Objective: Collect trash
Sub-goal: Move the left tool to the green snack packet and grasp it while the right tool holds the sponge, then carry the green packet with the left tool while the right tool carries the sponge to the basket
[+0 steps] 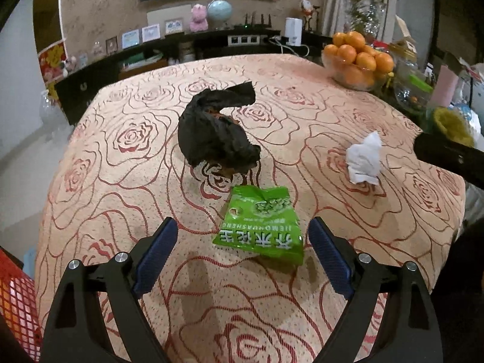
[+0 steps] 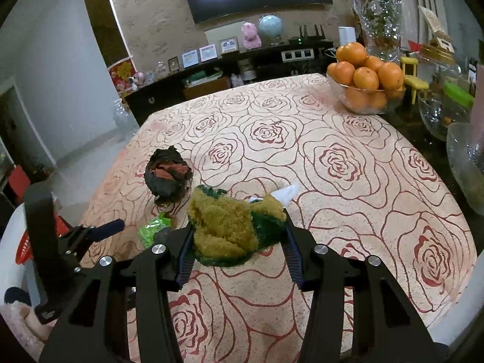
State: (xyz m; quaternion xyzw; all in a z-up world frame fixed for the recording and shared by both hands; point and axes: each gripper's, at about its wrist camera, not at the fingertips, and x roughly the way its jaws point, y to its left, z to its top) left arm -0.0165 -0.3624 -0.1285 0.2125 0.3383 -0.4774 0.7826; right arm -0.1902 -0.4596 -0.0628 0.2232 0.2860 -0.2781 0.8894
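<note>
On the rose-patterned tablecloth lies a green snack packet, between the tips of my left gripper and closer to the right finger. That gripper is open and touches nothing. Beyond it sits a crumpled black bag, and to the right a crumpled white tissue. My right gripper is shut on a yellow-green sponge, held above the cloth. The black bag shows orange scraps inside. The sponge half hides the tissue and the packet.
A glass bowl of oranges stands at the far right corner, with more glass bowls along the right edge. A red mesh basket sits off the table's near left side. A dark sideboard runs behind the table.
</note>
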